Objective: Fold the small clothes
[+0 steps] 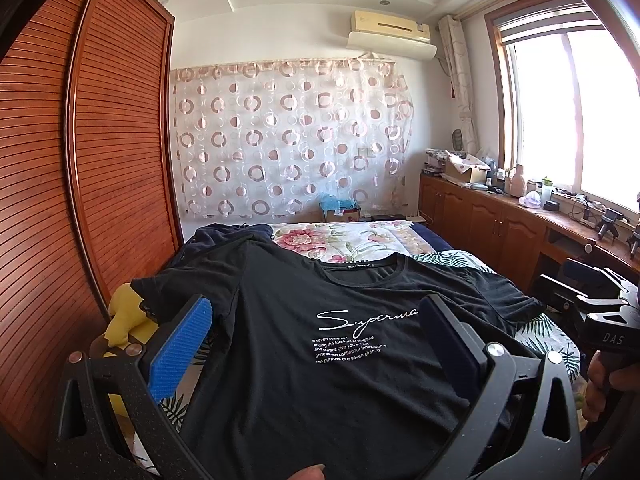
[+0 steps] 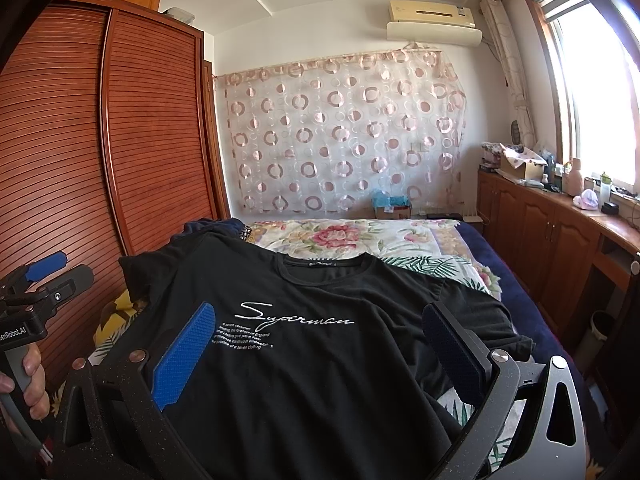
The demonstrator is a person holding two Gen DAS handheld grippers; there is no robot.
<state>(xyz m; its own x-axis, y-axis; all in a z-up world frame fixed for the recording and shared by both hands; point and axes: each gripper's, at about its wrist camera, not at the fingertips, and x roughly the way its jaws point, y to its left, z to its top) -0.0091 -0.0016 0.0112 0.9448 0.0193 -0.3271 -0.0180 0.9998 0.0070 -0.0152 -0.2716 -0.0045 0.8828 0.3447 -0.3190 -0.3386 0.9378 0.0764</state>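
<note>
A black T-shirt [image 1: 304, 392] with white "Superman" script lies face up on the bed, collar at the far end and sleeves spread. My left gripper [image 1: 316, 304] hovers over its chest, open, the print showing between its blue pads with nothing held. In the right wrist view the same T-shirt [image 2: 312, 392] fills the foreground. My right gripper [image 2: 319, 309] is open above it too, slightly right of the print. A hand [image 2: 28, 376] holds the left gripper's handle at the far left.
The floral bedspread [image 1: 352, 236] extends beyond the collar. A dark navy garment [image 1: 228, 236] is bunched at the far left corner. A yellow item [image 1: 122, 316] lies by the left sleeve. The slatted wardrobe [image 1: 100, 168] stands left; wooden cabinets [image 1: 492, 220] run along the right.
</note>
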